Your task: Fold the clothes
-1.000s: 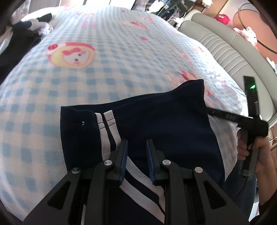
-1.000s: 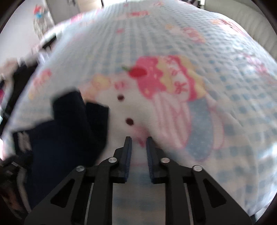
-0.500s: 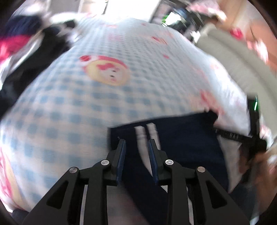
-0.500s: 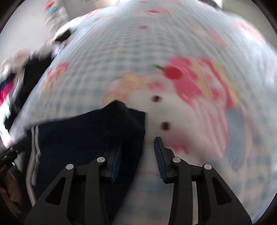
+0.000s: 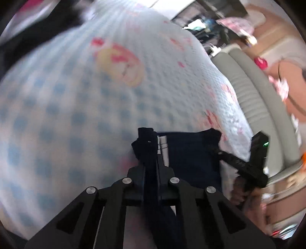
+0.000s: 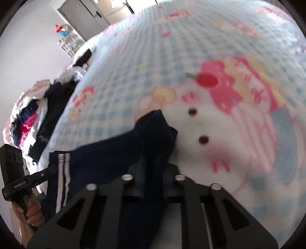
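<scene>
A second ago both jaws stood spread over the navy garment (image 6: 107, 157); now your left gripper (image 5: 151, 153) pinches its striped corner and your right gripper (image 6: 153, 153) pinches the other corner, lifted off the bed (image 5: 67, 99), so the fold can begin. Checked cartoon blanket (image 6: 191, 47); clothes pile (image 6: 30, 115) at its far edge; padded headboard (image 5: 258, 92) alongside.

A home bedroom: bed with blue checked cartoon blanket (image 6: 191, 47), padded grey headboard (image 5: 258, 99), heap of mixed clothes (image 6: 32, 115), tall wardrobe (image 6: 84, 17) behind.
</scene>
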The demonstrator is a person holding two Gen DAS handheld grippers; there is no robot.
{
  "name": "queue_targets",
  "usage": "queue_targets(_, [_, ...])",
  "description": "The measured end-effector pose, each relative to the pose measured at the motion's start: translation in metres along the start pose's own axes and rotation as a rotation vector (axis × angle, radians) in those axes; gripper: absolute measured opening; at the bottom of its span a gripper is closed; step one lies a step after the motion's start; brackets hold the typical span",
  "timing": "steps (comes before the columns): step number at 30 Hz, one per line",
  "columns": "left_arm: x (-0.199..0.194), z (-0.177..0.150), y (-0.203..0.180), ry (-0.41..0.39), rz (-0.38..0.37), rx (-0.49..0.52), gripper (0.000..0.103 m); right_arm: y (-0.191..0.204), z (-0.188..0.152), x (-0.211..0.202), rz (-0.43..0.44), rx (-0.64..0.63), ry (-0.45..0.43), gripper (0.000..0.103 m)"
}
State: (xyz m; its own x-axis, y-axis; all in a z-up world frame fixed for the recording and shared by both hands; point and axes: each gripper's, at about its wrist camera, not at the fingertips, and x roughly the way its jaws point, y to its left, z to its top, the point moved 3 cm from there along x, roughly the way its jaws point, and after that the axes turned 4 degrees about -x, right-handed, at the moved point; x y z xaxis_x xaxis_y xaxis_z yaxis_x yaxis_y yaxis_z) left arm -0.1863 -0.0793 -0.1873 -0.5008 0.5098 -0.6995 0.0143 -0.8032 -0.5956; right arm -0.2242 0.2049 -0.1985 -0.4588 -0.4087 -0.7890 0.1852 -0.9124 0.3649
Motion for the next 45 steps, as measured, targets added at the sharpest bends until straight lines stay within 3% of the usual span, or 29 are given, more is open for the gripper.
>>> queue_targets(5, [-0.001,0.033,-0.027,-0.066,-0.007,0.059,0.011,-0.009,0.029,-0.048,0.017,0.063,-0.166,0.011])
queue_targets(7, [0.001,0.036,-0.021,-0.067,0.049,0.024,0.024,-0.019,0.030,-0.042,-0.020,0.088,-0.111,0.021])
queue_targets(8, [0.002,0.036,-0.016,-0.063,0.083,-0.001,0.038,-0.023,0.031,-0.040,-0.039,0.100,-0.084,0.032])
queue_targets(10, [-0.002,0.032,-0.010,-0.074,0.128,-0.039,0.036,-0.027,0.020,-0.044,-0.079,0.103,-0.069,0.035])
queue_targets(11, [-0.013,0.022,-0.015,-0.110,0.102,-0.033,0.036,-0.028,0.014,-0.046,-0.098,0.105,-0.064,0.035])
queue_targets(13, [-0.034,-0.002,-0.028,-0.155,0.028,-0.027,0.036,-0.023,-0.006,-0.072,-0.101,0.113,-0.137,0.035])
queue_targets(16, [-0.036,-0.036,-0.043,-0.117,-0.004,-0.003,0.036,-0.001,-0.039,-0.083,-0.009,0.137,-0.135,0.035])
queue_targets(18, [-0.031,-0.055,-0.043,-0.088,0.024,-0.002,0.035,0.022,-0.065,-0.079,0.035,0.117,-0.091,0.035])
queue_targets(22, [-0.019,-0.090,-0.035,-0.033,0.099,-0.013,0.031,0.050,-0.102,-0.070,0.028,0.057,-0.044,0.035])
queue_targets(23, [-0.016,-0.098,-0.034,-0.020,0.118,-0.016,0.024,0.052,-0.109,-0.068,0.023,0.042,-0.039,0.035])
queue_targets(24, [-0.014,-0.104,-0.031,-0.012,0.136,-0.019,0.023,0.052,-0.114,-0.066,0.006,0.022,-0.037,0.032])
queue_targets(26, [-0.021,-0.104,-0.025,-0.024,0.150,-0.040,0.025,0.045,-0.124,-0.061,-0.057,-0.013,-0.024,0.023])
queue_targets(28, [-0.033,-0.102,-0.019,-0.058,0.140,-0.074,0.023,0.031,-0.128,-0.067,-0.057,0.047,-0.025,0.023])
queue_targets(31, [-0.045,-0.103,-0.023,-0.083,-0.007,-0.125,0.023,0.021,-0.133,-0.082,-0.058,0.100,-0.047,0.036])
queue_targets(33, [-0.046,-0.107,-0.035,-0.088,-0.043,-0.089,0.026,0.026,-0.135,-0.087,-0.034,0.091,-0.056,0.040])
queue_targets(35, [-0.038,-0.113,-0.046,-0.068,-0.014,-0.044,0.026,0.035,-0.136,-0.088,-0.018,0.074,-0.052,0.041])
queue_targets(39, [-0.030,-0.124,-0.037,-0.039,0.152,-0.051,0.022,0.050,-0.140,-0.075,-0.071,0.001,0.007,0.041])
queue_targets(42, [-0.038,-0.129,-0.022,-0.040,0.150,-0.121,0.022,0.054,-0.145,-0.071,-0.139,-0.044,0.021,0.041])
queue_targets(45, [-0.050,-0.130,-0.023,-0.072,0.036,-0.151,0.020,0.052,-0.146,-0.078,-0.158,-0.044,0.011,0.041])
